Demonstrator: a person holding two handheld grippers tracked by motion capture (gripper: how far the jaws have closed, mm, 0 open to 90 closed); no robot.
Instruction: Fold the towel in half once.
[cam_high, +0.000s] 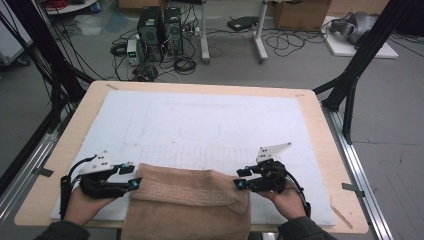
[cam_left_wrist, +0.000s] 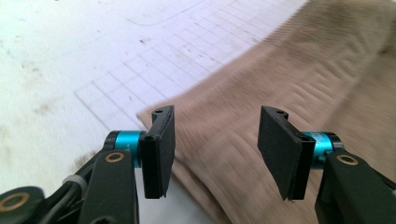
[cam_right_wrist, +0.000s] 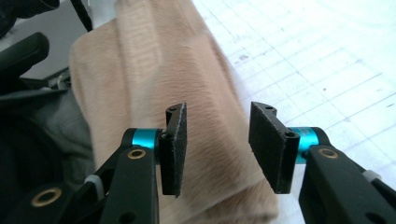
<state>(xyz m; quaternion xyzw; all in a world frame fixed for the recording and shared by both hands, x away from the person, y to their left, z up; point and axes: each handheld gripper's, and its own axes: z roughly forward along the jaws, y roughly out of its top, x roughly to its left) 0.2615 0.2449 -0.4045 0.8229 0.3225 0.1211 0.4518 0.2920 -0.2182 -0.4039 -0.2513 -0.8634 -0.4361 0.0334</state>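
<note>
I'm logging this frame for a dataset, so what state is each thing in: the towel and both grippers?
towel: folded, lying flat at the table's near edge, part hanging over it, not gripped.
left gripper: open, jaws apart over the towel's corner.
right gripper: open, jaws apart over the towel's edge.
white mat: flat on the table, bare, stained.

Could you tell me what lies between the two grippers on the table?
The tan towel spans the stretch between the left gripper and the right gripper, as the high view shows.

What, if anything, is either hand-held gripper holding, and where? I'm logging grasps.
Nothing: left hand-held gripper and right hand-held gripper gape open over the folded tan terry towel.
</note>
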